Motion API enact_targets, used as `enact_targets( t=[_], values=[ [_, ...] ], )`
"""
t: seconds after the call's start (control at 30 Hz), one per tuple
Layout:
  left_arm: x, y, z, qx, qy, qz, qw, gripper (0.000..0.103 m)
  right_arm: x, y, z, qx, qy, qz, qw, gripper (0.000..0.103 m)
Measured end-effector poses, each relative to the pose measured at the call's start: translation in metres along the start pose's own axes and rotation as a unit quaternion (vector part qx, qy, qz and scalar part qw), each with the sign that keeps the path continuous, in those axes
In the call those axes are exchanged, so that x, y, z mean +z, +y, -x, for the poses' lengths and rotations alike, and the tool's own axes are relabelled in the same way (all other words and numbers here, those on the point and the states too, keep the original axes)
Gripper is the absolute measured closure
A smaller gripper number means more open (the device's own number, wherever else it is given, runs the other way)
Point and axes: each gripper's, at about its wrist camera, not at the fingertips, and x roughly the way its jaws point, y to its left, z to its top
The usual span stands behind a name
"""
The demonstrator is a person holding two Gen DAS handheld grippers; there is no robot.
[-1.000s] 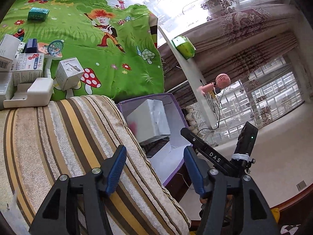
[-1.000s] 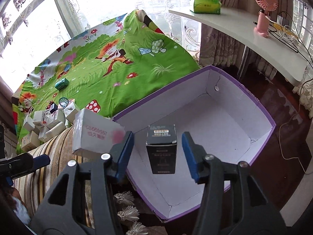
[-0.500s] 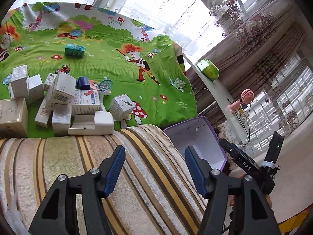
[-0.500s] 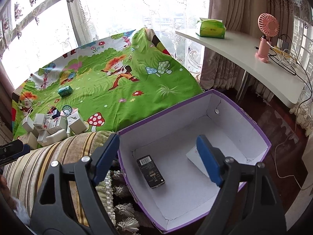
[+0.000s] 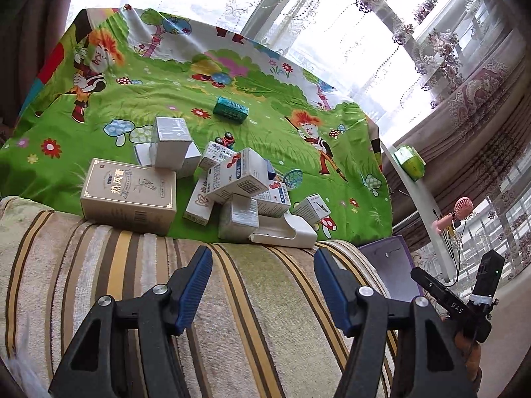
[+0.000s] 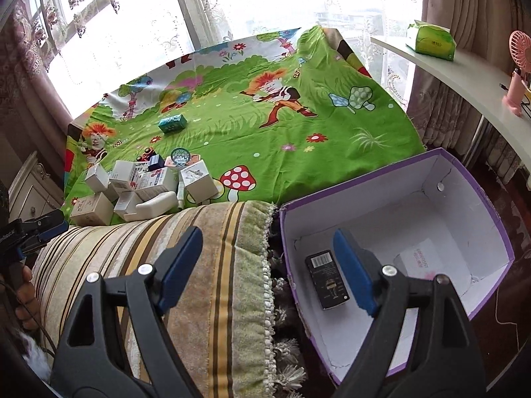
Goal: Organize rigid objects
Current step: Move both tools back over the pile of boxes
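A pile of small white boxes (image 5: pixel 237 179) lies on the green cartoon sheet (image 5: pixel 272 122), with a large beige box (image 5: pixel 127 197), a white curved case (image 5: pixel 285 232) and a teal box (image 5: pixel 230 110) farther back. My left gripper (image 5: pixel 262 265) hangs open over the striped cushion (image 5: pixel 259 315), just short of the pile, holding nothing. The purple box (image 6: pixel 458 179) stands on the floor to the right. In it lie a black box (image 6: pixel 327 278) and a white box (image 6: pixel 421 258). My right gripper (image 6: pixel 267 242) is open and empty above the cushion's fringed edge (image 6: pixel 255 265) and the purple box's near wall.
A white shelf (image 6: pixel 464 66) at the right carries a green tissue pack (image 6: pixel 431 39) and a pink fan (image 6: pixel 517 76). Lace curtains and a window lie behind the sheet. A white cabinet (image 6: pixel 30 192) stands at the far left. A hand (image 6: pixel 23 295) holds the left gripper.
The right gripper let go of the black box, which now lies flat in the purple box, and shifted left. The left gripper swung left from the purple box toward the pile.
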Motion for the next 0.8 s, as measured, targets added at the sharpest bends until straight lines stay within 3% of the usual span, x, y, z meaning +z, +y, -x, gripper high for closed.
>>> enact_targets(
  t=[0.27,0.5,0.8],
  values=[
    [0.02,0.025,0.0,0.055,-0.014,0.016,0.9982,0.039,0.014,0.021,-0.026,-0.004,0.018,0.033,0.999,0.02],
    [0.058,0.028,-0.02,0.113,-0.025,0.003,0.9933,0.038,0.028,0.04,-0.052,-0.009,0.033,0.069,0.997,0.02],
    [0.091,0.033,-0.07,0.183,0.002,0.0,0.9831,0.038,0.042,0.06,-0.084,-0.009,0.05,0.108,0.993,0.02]
  ],
)
